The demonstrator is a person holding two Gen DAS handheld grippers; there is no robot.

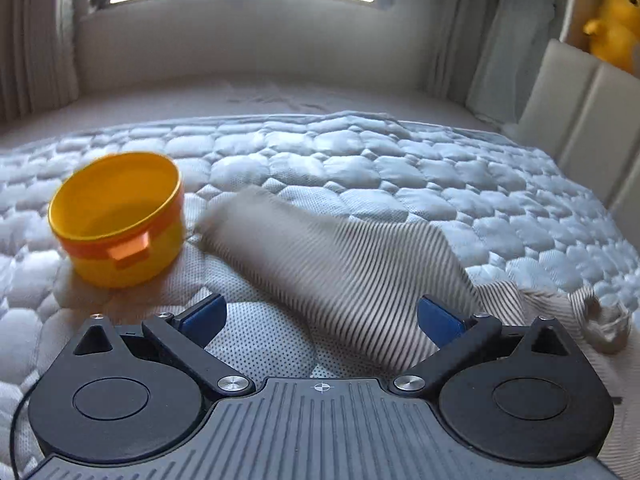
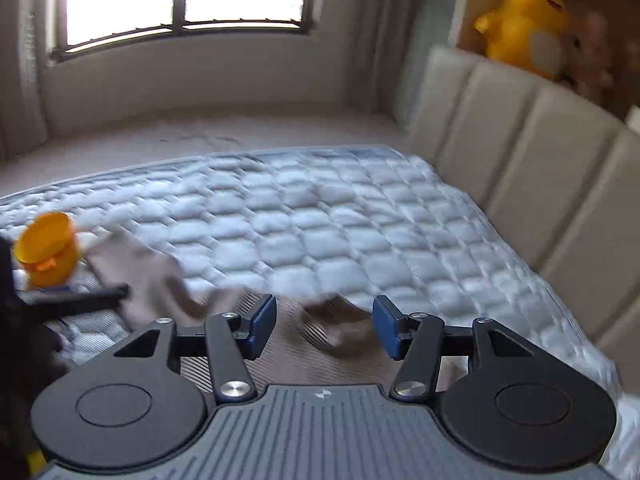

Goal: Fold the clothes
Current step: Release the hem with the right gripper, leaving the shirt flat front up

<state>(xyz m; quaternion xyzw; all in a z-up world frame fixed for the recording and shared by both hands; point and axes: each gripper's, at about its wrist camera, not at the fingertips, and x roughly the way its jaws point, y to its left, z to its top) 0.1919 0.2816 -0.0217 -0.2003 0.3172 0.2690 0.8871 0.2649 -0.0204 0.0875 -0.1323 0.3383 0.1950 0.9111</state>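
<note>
A grey-and-white striped garment (image 1: 344,268) lies crumpled on the quilted mattress (image 1: 360,168), stretching from beside the yellow cup toward the right. My left gripper (image 1: 320,316) is open just above it, blue pads spread wide, holding nothing. In the right wrist view the same garment (image 2: 148,276) lies blurred under and ahead of my right gripper (image 2: 324,328), which is open and empty. A bunched fold with a drawstring (image 1: 604,320) lies at the garment's right end.
A yellow plastic cup (image 1: 120,216) with an orange band stands on the mattress left of the garment; it also shows in the right wrist view (image 2: 46,248). A padded beige headboard (image 2: 520,152) lines the right side. A yellow plush toy (image 2: 524,20) sits behind it.
</note>
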